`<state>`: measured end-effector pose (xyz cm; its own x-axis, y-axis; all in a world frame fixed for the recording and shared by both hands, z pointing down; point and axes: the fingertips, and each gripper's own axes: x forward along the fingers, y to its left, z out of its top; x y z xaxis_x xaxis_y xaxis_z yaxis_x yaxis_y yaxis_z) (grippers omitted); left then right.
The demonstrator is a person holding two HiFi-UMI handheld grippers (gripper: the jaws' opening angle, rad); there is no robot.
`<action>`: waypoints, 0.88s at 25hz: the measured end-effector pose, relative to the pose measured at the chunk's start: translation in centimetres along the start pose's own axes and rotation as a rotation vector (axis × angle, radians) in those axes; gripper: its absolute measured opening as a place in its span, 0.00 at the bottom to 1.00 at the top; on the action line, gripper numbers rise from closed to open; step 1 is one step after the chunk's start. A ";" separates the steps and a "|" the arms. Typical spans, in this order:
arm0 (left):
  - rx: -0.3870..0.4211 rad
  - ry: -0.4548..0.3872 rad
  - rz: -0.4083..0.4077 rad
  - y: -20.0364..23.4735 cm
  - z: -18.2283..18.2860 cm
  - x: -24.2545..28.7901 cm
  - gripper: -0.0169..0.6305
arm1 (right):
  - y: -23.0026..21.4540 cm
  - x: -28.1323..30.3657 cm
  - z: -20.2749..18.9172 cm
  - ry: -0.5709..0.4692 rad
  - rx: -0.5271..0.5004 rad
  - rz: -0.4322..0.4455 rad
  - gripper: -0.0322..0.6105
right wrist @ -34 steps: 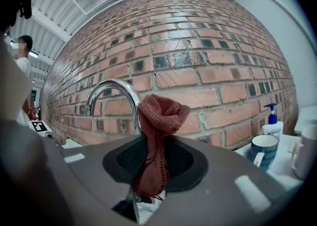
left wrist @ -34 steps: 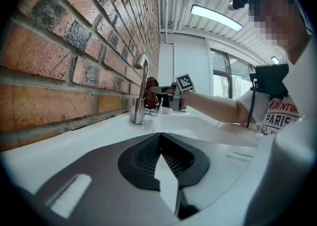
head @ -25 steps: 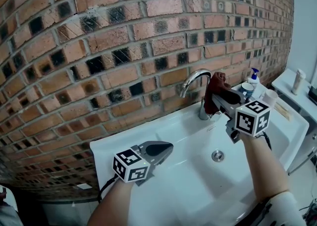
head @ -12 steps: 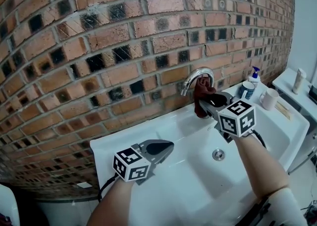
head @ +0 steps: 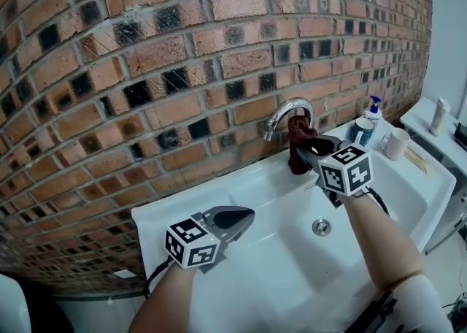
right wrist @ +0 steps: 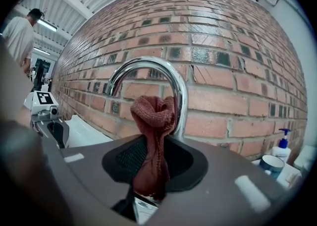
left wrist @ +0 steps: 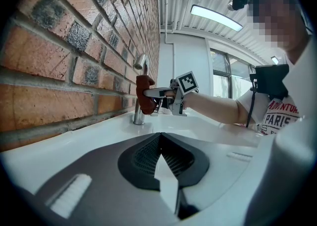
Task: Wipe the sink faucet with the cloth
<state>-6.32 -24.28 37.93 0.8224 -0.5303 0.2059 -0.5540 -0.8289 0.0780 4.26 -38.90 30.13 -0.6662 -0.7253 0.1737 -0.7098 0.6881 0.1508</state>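
A chrome gooseneck faucet (head: 281,114) rises at the back of the white sink (head: 241,185), against the brick wall. My right gripper (head: 306,150) is shut on a dark red cloth (head: 298,136), which presses against the faucet's upright stem. In the right gripper view the cloth (right wrist: 152,136) stands bunched between the jaws, right in front of the faucet (right wrist: 163,79). My left gripper (head: 235,220) hovers over the sink's left rim, jaws together and empty. The left gripper view shows the faucet (left wrist: 140,84) and cloth (left wrist: 144,96) far ahead.
On the ledge to the right stand a blue-capped pump bottle (head: 373,109), a blue-rimmed cup (head: 361,132) and a white mug (head: 396,144). The drain (head: 321,226) lies in the basin below my right forearm. A counter with a bottle (head: 440,116) sits at far right.
My right gripper has carried the cloth leftward from beside the faucet onto its stem, then held there. The left gripper has stayed put.
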 end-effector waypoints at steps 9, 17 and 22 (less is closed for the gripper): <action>0.000 -0.002 0.000 0.1 0.0 -0.1 0.04 | -0.6 -0.5 1.1 -0.025 -0.002 -0.026 0.20; 0.002 -0.002 0.001 0.0 0.0 0.0 0.04 | -0.7 -1.3 4.2 -0.078 -0.055 -0.050 0.20; 0.001 -0.002 -0.001 -0.1 0.1 0.0 0.04 | 0.5 -1.3 5.8 -0.093 -0.083 -0.034 0.20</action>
<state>-6.27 -24.16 37.85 0.8233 -0.5297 0.2041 -0.5530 -0.8295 0.0778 3.39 -37.75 24.35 -0.6634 -0.7443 0.0768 -0.7134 0.6601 0.2354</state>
